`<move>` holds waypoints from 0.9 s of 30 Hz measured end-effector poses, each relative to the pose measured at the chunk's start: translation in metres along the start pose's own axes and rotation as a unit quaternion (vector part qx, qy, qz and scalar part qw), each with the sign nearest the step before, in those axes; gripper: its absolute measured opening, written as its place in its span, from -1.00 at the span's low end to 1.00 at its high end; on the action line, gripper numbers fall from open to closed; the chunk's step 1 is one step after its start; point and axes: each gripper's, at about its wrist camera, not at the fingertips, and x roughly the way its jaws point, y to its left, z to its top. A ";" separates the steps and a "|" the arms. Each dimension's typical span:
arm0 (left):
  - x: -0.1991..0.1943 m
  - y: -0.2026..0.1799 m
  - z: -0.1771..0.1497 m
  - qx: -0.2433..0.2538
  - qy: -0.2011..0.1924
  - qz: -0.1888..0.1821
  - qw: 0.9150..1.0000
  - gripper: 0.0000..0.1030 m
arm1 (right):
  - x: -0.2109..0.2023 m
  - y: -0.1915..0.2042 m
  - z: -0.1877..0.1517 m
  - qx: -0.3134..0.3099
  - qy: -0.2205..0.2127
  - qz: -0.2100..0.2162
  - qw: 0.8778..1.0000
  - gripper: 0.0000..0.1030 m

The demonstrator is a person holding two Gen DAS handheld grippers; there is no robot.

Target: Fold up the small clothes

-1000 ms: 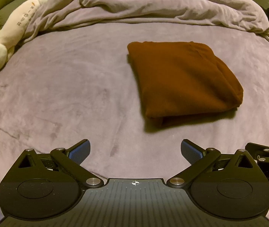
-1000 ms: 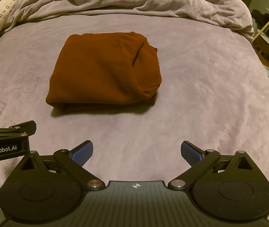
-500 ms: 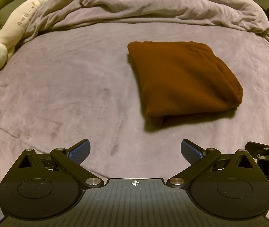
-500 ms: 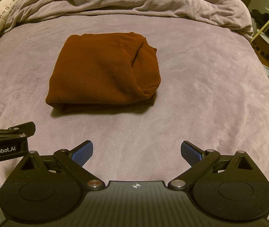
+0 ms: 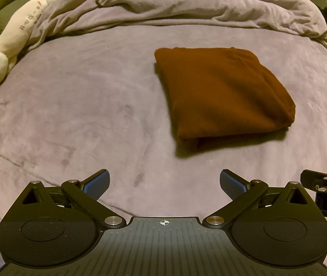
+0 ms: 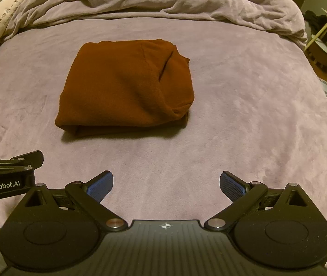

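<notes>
Garment (image 5: 223, 94) folded, unmoved, hand-held grippers unchanged

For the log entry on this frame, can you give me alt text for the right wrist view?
A folded rust-brown garment lies on a mauve bed cover, ahead of the open, empty right gripper. A rumpled duvet lies behind it, and the left gripper shows at the left edge.
</notes>
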 end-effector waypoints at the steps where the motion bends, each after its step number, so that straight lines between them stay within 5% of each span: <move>1: 0.000 0.000 0.000 0.001 -0.001 0.002 1.000 1.00 | 0.000 0.000 0.000 -0.001 0.000 -0.001 1.000 0.92; 27: 0.003 0.001 0.001 0.021 0.002 0.012 1.000 1.00 | -0.001 0.003 0.004 -0.004 0.001 -0.002 1.000 0.92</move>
